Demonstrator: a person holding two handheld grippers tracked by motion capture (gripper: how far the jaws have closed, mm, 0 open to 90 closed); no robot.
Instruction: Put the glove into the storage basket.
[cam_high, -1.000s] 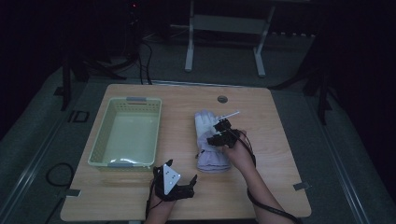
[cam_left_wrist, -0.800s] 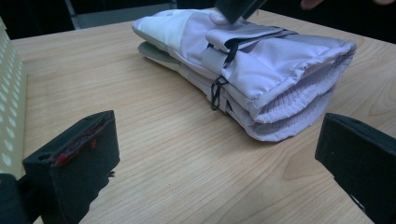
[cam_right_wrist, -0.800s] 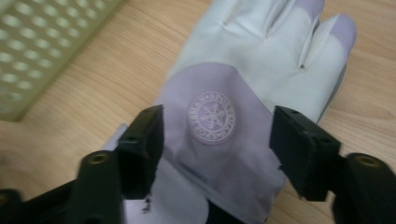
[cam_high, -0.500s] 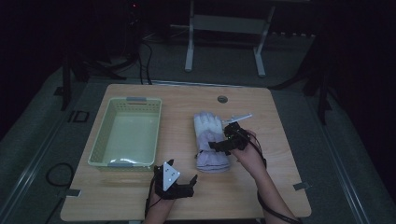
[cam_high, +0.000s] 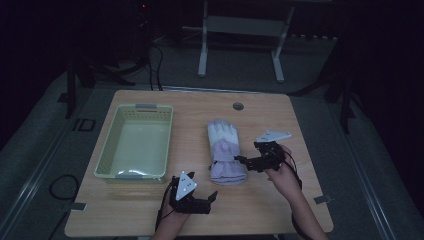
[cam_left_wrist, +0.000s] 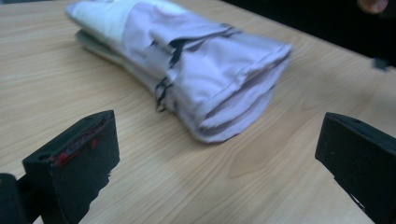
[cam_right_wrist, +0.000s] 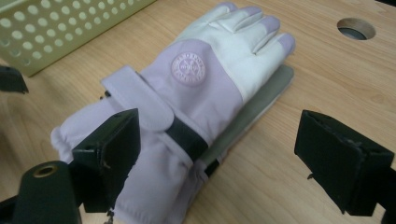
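Two gloves (cam_high: 225, 152), stacked, lie at the middle of the high view, right of the basket (cam_high: 134, 148). Both the right gripper (cam_high: 248, 162) beside the cuff and the left gripper (cam_high: 209, 199) at bottom centre stand wide open, empty. Likely next: closing on the cuff.

One table, one basket, a stack of two gloves, two grippers.

A single wooden table (cam_high: 150, 210) holds one pale green perforated basket (cam_high: 135, 141) at the left. Right of it lie two gloves stacked: one lilac-and-white glove (cam_right_wrist: 196, 88) on top and one grey glove (cam_right_wrist: 254, 109) beneath it. Two black handheld grippers are at the near side, the left gripper (cam_high: 206, 201) and the right gripper (cam_high: 245, 162). One round hole (cam_high: 238, 106) sits near the table's far edge.
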